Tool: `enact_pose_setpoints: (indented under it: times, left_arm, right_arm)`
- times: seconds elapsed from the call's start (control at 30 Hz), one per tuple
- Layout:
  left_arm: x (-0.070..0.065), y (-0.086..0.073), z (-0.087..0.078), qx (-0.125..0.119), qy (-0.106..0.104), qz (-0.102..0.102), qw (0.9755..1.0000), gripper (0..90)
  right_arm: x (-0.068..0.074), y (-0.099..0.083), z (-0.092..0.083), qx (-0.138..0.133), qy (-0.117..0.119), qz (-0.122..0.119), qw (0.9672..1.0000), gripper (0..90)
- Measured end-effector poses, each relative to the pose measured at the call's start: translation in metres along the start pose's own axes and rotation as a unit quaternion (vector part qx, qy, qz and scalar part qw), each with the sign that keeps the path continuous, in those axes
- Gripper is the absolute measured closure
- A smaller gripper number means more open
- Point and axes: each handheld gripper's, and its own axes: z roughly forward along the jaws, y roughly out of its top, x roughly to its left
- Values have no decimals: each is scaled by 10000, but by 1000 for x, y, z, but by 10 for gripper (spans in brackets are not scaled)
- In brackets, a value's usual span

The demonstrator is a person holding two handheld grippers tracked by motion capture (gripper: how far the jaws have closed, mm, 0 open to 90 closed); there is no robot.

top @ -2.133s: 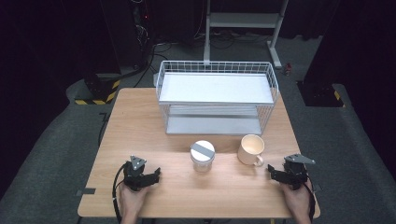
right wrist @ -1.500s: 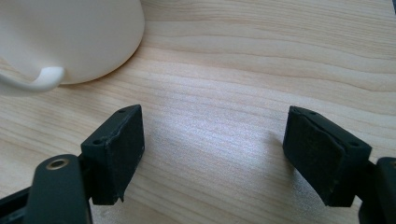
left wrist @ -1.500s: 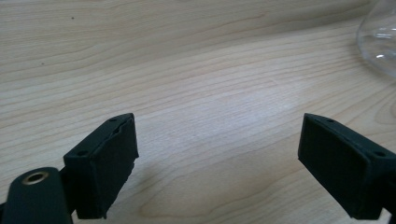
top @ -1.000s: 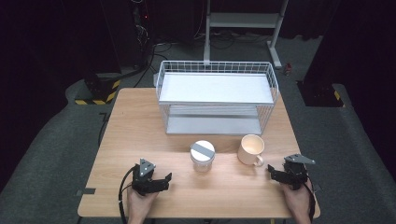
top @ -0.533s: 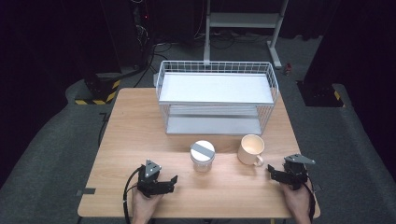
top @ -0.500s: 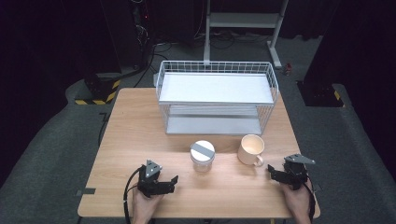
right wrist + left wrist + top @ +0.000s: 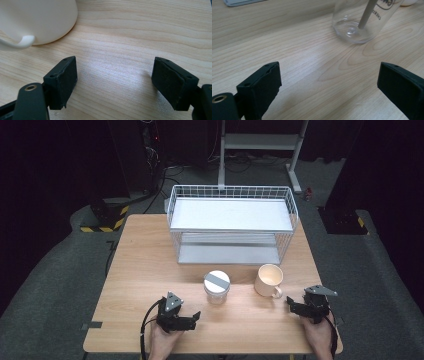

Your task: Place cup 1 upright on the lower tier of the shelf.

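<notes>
clear jar (image 7: 216,292) with grey-striped white lid, cream mug (image 7: 268,281), white wire rack (image 7: 231,222), black grippers.

The one piece of lettering that can be made out stands on the clear jar (image 7: 362,22), in the left gripper view. Dark print runs up its glass wall, just right of the grey stick inside the jar: a line of small capitals that seems to begin "CHERI", cut off by the picture's top edge. Above that line curves part of a larger dark outline mark, too cropped to read. In the high view the jar's (image 7: 217,287) print is too small to tell.
</notes>
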Motion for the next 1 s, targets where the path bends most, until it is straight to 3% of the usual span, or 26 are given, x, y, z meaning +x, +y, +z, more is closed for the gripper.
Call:
enact_pose_setpoints:
  times: [0.47, 1.0]
  left_arm:
    - [-16, 8, 12, 117, -87, 260, 9996, 28]
    - [-26, 18, 20, 83, -238, 240, 9994, 4]
  right_arm:
    - [0, 0, 0, 2, 3, 1, 10000, 209]
    - [0, 0, 0, -4, 4, -19, 10000, 209]
